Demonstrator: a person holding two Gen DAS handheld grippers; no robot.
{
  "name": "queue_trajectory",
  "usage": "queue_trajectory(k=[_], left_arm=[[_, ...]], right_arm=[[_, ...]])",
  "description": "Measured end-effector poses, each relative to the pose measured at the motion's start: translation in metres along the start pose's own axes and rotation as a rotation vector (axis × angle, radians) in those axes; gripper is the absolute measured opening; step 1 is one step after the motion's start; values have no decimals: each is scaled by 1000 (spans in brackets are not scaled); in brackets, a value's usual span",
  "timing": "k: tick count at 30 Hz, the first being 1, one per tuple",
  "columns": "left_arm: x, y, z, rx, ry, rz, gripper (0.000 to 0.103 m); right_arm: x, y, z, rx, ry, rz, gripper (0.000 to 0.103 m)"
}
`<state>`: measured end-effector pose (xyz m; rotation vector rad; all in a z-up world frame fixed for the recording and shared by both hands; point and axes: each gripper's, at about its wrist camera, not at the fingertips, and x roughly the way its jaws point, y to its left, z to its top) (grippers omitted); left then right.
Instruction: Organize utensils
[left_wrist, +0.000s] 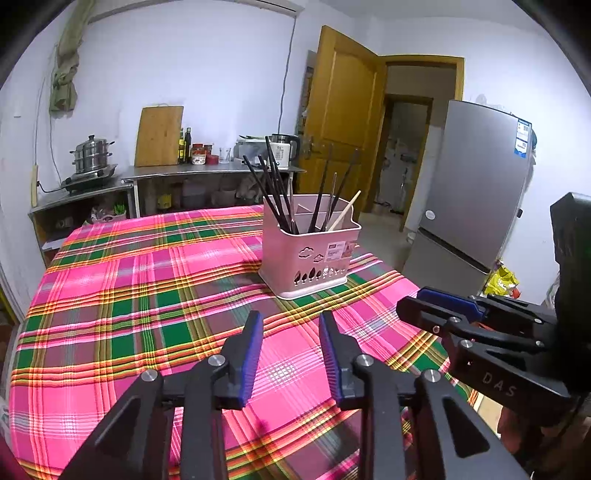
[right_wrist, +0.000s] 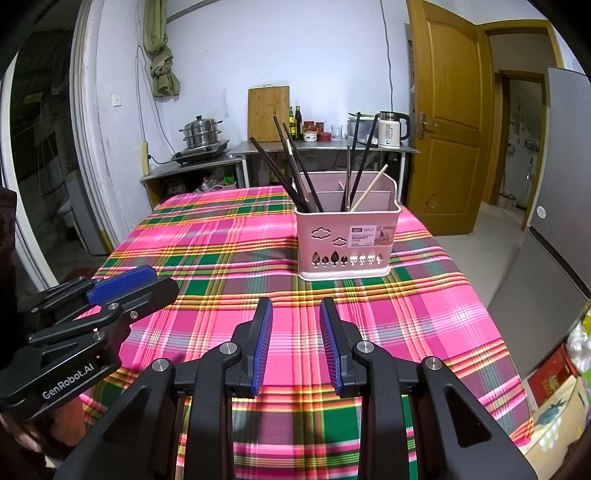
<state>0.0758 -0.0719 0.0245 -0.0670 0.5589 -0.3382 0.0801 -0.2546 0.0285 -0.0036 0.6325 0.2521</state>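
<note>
A pink utensil basket (left_wrist: 310, 254) stands on the plaid tablecloth (left_wrist: 147, 295), also in the right wrist view (right_wrist: 347, 240). Several dark chopsticks (left_wrist: 275, 188) and one pale wooden chopstick (left_wrist: 345, 214) stand in it; they show in the right wrist view too (right_wrist: 295, 170). My left gripper (left_wrist: 291, 325) is open and empty, hovering over the cloth in front of the basket. My right gripper (right_wrist: 295, 310) is open and empty, also short of the basket. Each gripper shows in the other's view: the right gripper (left_wrist: 439, 306) at the right, the left gripper (right_wrist: 133, 284) at the left.
A steel counter (right_wrist: 321, 147) at the back holds a cutting board (right_wrist: 267, 112), bottles, jars and a white kettle (right_wrist: 391, 129). A steamer pot (right_wrist: 201, 131) sits on a stove at left. A grey fridge (left_wrist: 476, 192) and a wooden door (right_wrist: 447, 110) are to the right.
</note>
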Motion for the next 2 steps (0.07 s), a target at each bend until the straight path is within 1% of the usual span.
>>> queue_trajectory(k=[2], left_arm=[[0, 0, 0, -1, 1, 4, 31]], right_arm=[[0, -1, -1, 1, 0, -1, 27]])
